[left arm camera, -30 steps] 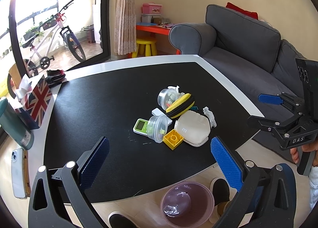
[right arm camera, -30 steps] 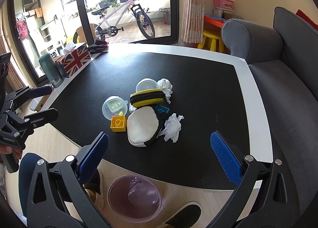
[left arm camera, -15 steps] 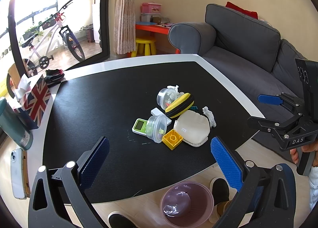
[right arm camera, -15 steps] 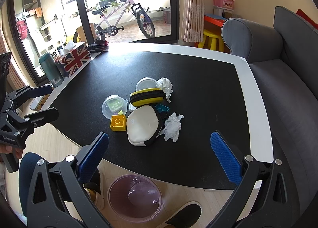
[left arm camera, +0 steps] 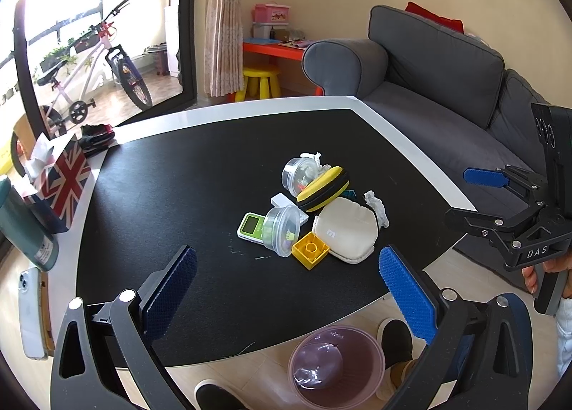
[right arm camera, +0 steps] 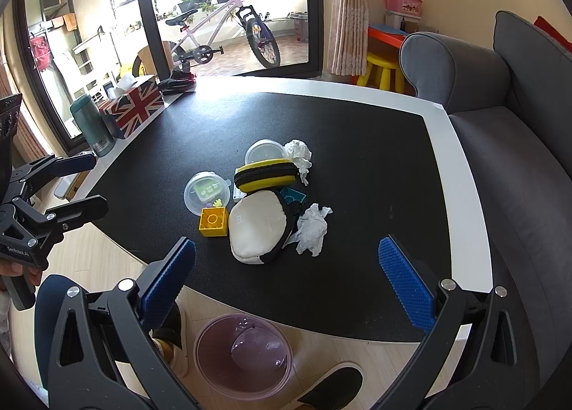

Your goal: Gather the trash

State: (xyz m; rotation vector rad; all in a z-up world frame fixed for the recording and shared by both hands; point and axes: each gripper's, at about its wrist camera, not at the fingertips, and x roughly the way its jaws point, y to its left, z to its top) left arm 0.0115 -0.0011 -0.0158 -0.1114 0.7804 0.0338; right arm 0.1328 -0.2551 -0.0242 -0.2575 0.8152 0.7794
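nearest you, down on the floor just off the table's near edge, sits the purple bin (right arm camera: 243,356), between your shoes; it looks empty apart from its liner. that is where the trash ends up, so whatever you lift has to travel back toward you and down.

your right gripper (right arm camera: 286,281) hangs over that near edge with its blue pads spread wide and nothing between them. your left gripper (left arm camera: 286,288) is the same: jaws wide apart, empty, held short of the clutter.

ahead on the black table (right arm camera: 375,159), the first piece of trash is the near crumpled tissue (right arm camera: 311,227). it lies just beyond the right gripper's gap, a little right of centre, touching the black edge of the cream pouch (right arm camera: 259,227). it is a loose wad with no clear long axis, so jaw angle matters little. from the left wrist view it peeks out behind the pouch, on the far side, so i judge the right hand the nearer and clearer one.

farther on, the far crumpled tissue (right arm camera: 298,156) sits against the yellow zip case (right arm camera: 266,174) and the round lidded tub (right arm camera: 266,152). take it second, reaching over the pile.
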